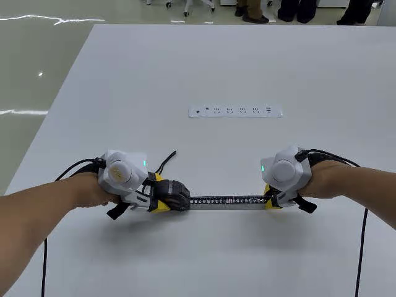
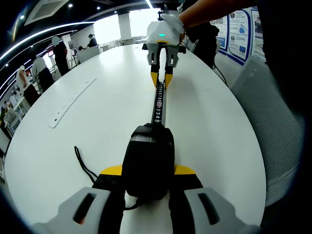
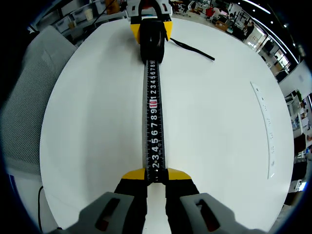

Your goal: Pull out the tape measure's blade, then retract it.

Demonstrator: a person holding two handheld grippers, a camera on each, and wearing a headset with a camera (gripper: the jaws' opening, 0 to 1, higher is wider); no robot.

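Head view checked from left to right. Found the left hand-held gripper point(image 1: 162, 197) clenched around the black tape measure case point(image 1: 176, 195), held by a bare hand, with the case low on the white worktop point(image 1: 235, 68). Noted a black cord point(image 1: 167, 161) lying on the surface just behind that case. Traced the blade point(image 1: 228, 201) drawn out of the case to the right, straight and level just above the worktop, with its numbered face up. Found the right hand-held gripper point(image 1: 270, 202) pinched shut on the free end of the blade, yellow pads either side. Logged a white power strip point(image 1: 236, 111) flat on the worktop, well apart from both tools, on the far side.

Left gripper view confirms the case seated between the jaws, and the blade running away to the other tool. Right gripper view confirms the jaws closed on the blade near the low numbers, printed scale legible up to the case mouth. Cannot tell whether the end hook is caught.
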